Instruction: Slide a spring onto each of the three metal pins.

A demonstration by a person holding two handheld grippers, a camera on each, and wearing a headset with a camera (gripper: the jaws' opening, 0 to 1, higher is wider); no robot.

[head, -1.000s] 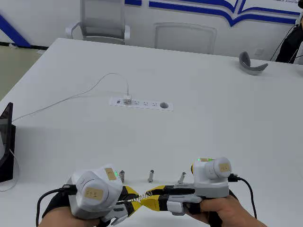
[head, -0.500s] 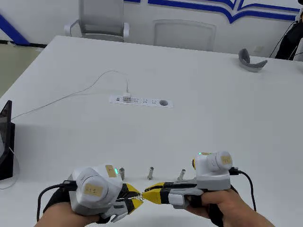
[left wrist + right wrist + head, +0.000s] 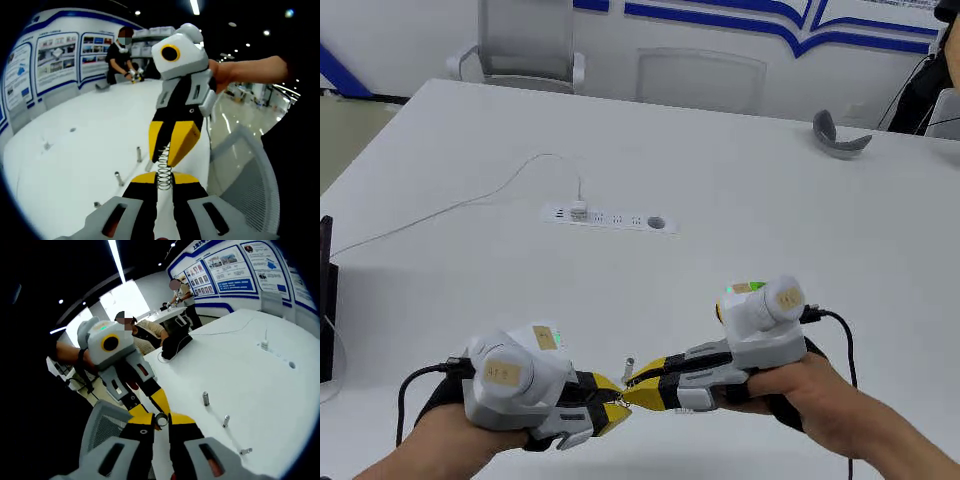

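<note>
Left gripper (image 3: 608,412) and right gripper (image 3: 638,393) meet tip to tip, low over the near edge of the white tabletop (image 3: 740,230), each held in a hand. A spring (image 3: 164,172) runs between them. In the left gripper view it rises out of that gripper's own yellow jaws, which are pressed together on its lower end. Its upper end sits between the yellow jaws of the right gripper, which comes in from above. In the right gripper view the end of the spring shows as a small ring pinched at that gripper's jaw tips, with the left gripper's tips just beyond it. So each gripper is clamped on one end, and the spring is off the tabletop.

Three metal pins stand upright in a row on the tabletop beside the grippers: the far pin (image 3: 139,154), the middle pin (image 3: 118,178) and the near pin (image 3: 96,204), all apart from the spring. Farther back lies a power strip (image 3: 605,216) with a white cable (image 3: 470,205).
</note>
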